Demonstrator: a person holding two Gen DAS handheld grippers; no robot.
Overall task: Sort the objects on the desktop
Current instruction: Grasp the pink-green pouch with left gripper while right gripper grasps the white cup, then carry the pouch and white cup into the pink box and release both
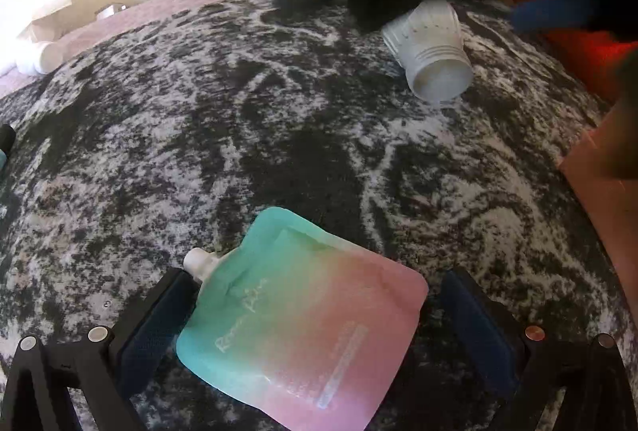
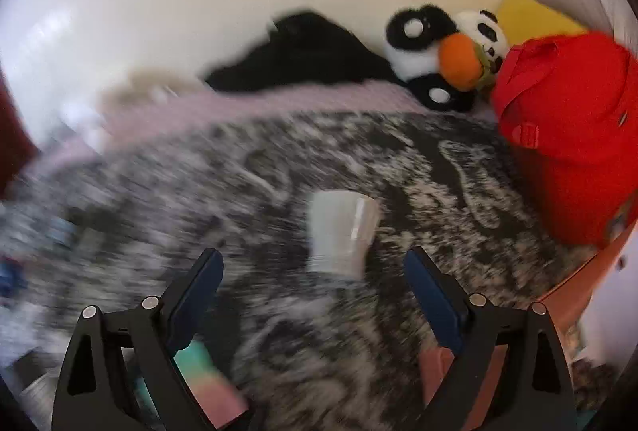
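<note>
A teal-to-pink spouted pouch (image 1: 303,315) lies flat on the grey mottled blanket (image 1: 199,152), between the fingers of my left gripper (image 1: 315,287), which is open around it. A white ribbed cup (image 1: 430,52) lies on its side further off; in the right wrist view the cup (image 2: 341,231) is just ahead of my right gripper (image 2: 315,263), which is open and empty. The right gripper's dark body shows blurred above the cup in the left wrist view. The pouch also shows under the right gripper's left finger (image 2: 207,383).
A red bag (image 2: 574,136), a panda plush (image 2: 442,52), a yellow cushion (image 2: 534,16) and black cloth (image 2: 303,52) sit along the white wall. A salmon box edge (image 1: 598,184) is at the right. A white bottle (image 1: 40,58) lies at far left.
</note>
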